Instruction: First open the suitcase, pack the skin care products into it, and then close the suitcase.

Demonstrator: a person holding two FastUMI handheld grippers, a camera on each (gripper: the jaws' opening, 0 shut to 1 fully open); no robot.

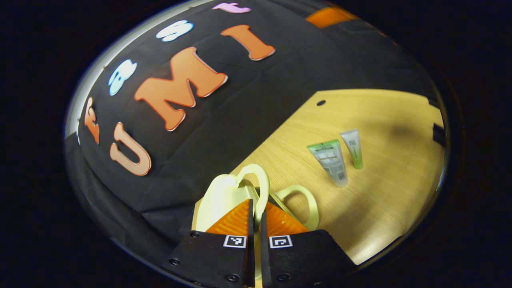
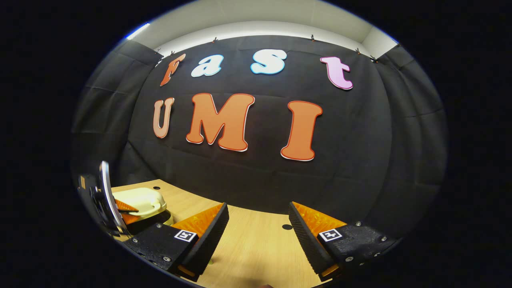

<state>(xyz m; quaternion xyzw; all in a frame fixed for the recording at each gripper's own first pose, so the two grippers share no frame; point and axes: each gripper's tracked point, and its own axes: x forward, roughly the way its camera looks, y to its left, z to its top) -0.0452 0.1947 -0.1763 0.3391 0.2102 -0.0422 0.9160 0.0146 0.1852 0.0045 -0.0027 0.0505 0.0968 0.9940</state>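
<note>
A small pale-yellow suitcase [image 1: 222, 196] sits at the table's edge by the black cloth wall. My left gripper [image 1: 257, 206] is shut on one of its loop handles [image 1: 260, 180]. The second handle [image 1: 304, 202] lies lower and to the right, apart from the first. In the right gripper view the suitcase [image 2: 140, 200] is at the far left with a dark gap under its upper shell, and the other gripper [image 2: 120, 208] is at it. Two skin care tubes lie on the table: a grey-green one [image 1: 331, 162] and a smaller one [image 1: 353, 148]. My right gripper [image 2: 258, 234] hangs open over bare table.
The wooden table [image 1: 384, 200] runs right of the tubes and ends at the black cloth wall. A small round hole [image 1: 321, 103] is in the tabletop near the wall, and in the right gripper view the hole [image 2: 287, 227] sits just ahead of the open fingers.
</note>
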